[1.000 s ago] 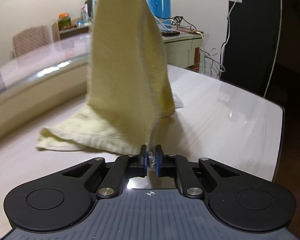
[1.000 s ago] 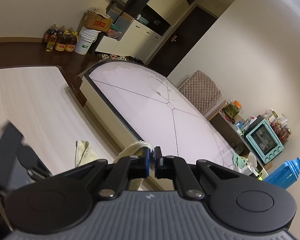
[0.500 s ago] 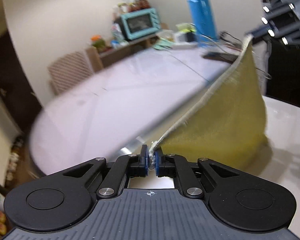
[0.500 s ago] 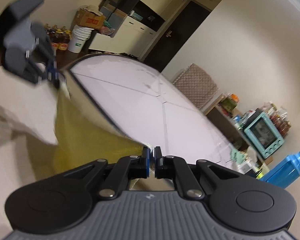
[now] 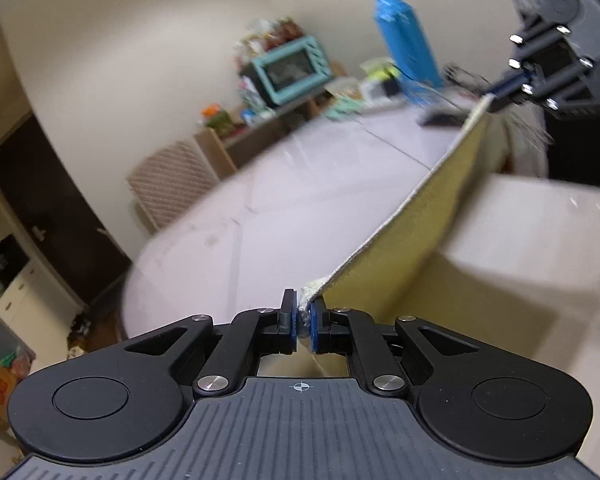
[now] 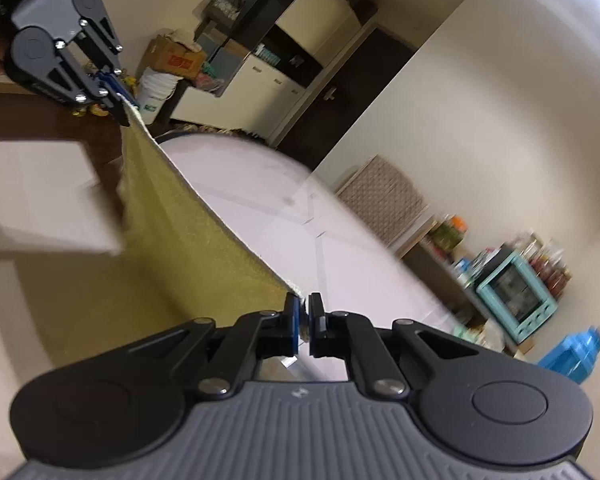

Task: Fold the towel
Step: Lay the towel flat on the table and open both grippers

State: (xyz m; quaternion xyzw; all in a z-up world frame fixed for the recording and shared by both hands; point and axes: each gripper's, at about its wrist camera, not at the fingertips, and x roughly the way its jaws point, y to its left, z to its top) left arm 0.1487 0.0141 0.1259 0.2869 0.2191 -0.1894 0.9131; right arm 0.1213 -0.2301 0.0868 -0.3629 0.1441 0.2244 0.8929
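A yellow towel (image 5: 424, 236) hangs stretched in the air between my two grippers, its top hem taut. My left gripper (image 5: 303, 322) is shut on one top corner. My right gripper (image 6: 304, 326) is shut on the other corner of the towel (image 6: 180, 232). The right gripper shows in the left wrist view (image 5: 500, 92) at the upper right, the left gripper in the right wrist view (image 6: 114, 90) at the upper left. The towel's lower part drops toward the light wooden table (image 5: 540, 240) and is partly hidden.
A large oval white-topped table (image 5: 300, 200) stands just beyond the wooden table (image 6: 28, 184). Behind it are a teal oven (image 5: 292, 68), a blue jug (image 5: 404, 40), a quilted chair (image 6: 384, 196) and cluttered shelves. Boxes and a white bucket (image 6: 158, 92) stand by the far cabinets.
The towel was lifted off the table and pulled out wide. My two grippers have moved apart and turned to face each other, and the top hem is now taut between them.
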